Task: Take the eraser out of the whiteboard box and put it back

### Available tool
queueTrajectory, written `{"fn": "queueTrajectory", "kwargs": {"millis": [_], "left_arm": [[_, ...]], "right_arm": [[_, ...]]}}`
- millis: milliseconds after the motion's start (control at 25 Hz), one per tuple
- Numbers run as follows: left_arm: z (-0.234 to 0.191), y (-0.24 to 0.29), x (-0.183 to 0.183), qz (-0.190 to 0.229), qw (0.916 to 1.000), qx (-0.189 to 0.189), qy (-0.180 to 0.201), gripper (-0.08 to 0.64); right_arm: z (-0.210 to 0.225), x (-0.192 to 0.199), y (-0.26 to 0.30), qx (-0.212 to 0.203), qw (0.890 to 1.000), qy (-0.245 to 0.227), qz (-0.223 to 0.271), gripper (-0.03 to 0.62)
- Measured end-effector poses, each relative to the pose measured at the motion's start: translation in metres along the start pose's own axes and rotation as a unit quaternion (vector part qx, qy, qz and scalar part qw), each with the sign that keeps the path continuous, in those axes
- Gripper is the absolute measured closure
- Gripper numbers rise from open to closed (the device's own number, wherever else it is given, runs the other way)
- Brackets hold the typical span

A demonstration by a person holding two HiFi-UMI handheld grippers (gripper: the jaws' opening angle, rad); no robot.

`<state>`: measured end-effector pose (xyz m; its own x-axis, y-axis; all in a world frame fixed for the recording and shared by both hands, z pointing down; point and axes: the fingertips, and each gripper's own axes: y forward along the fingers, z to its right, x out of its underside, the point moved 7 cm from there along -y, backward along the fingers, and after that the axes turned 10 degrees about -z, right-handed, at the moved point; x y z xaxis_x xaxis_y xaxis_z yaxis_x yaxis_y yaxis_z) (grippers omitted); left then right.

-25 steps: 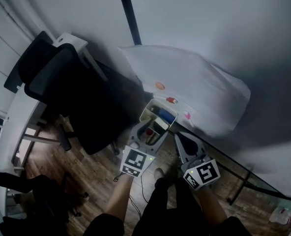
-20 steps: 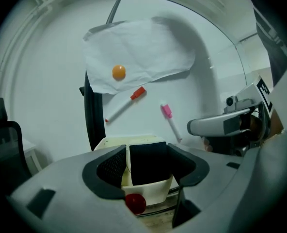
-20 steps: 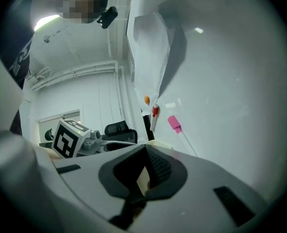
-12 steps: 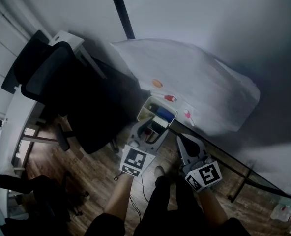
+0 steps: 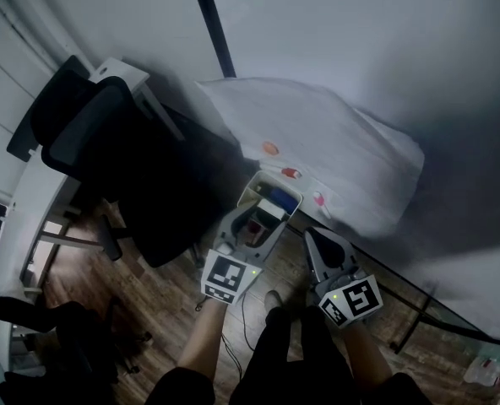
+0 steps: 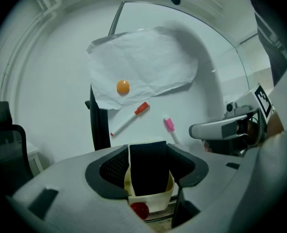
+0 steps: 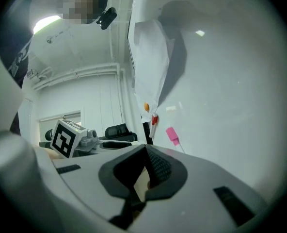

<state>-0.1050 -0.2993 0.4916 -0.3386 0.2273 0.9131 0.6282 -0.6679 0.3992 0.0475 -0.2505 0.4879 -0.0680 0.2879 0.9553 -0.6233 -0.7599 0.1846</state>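
My left gripper (image 5: 254, 224) is shut on the eraser (image 6: 147, 171), a cream block with a black felt face, seen upright between the pads in the left gripper view. In the head view it is held at the near end of the cream whiteboard box (image 5: 252, 194), which hangs on the whiteboard (image 5: 360, 49) and holds a blue item (image 5: 285, 199). A red round thing (image 6: 139, 210) shows just below the eraser. My right gripper (image 5: 316, 243) hangs to the right of the box, shut and holding nothing; its pads (image 7: 155, 166) meet.
On the whiteboard are a sheet of paper (image 6: 143, 62), an orange magnet (image 6: 122, 87), a red-capped marker (image 6: 129, 121) and a pink-capped marker (image 6: 170, 126). A black office chair (image 5: 106, 142) stands to the left over the wooden floor (image 5: 157, 302).
My left gripper has drawn back slightly toward me and leftward with the eraser in it. The right gripper has hardly moved.
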Motion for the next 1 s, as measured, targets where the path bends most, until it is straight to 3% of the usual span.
{"fn": "queueTrajectory", "kwargs": {"millis": [400,760,1000], "left_arm": [[0.005,-0.057,-0.066,0.080,0.9952,-0.055,0.009,0.328],[0.032,-0.124,-0.120,0.178,0.9758,-0.126,0.018,0.328],[0.047,-0.147,-0.136,0.199,0.9666,-0.157,0.037,0.328]], "right_arm": [[-0.027,-0.064,-0.012,-0.030,0.997,-0.050,0.058,0.589],[-0.053,-0.122,-0.045,-0.057,0.984,-0.109,0.127,0.589],[-0.063,-0.144,-0.062,-0.070,0.976,-0.132,0.160,0.589]]}}
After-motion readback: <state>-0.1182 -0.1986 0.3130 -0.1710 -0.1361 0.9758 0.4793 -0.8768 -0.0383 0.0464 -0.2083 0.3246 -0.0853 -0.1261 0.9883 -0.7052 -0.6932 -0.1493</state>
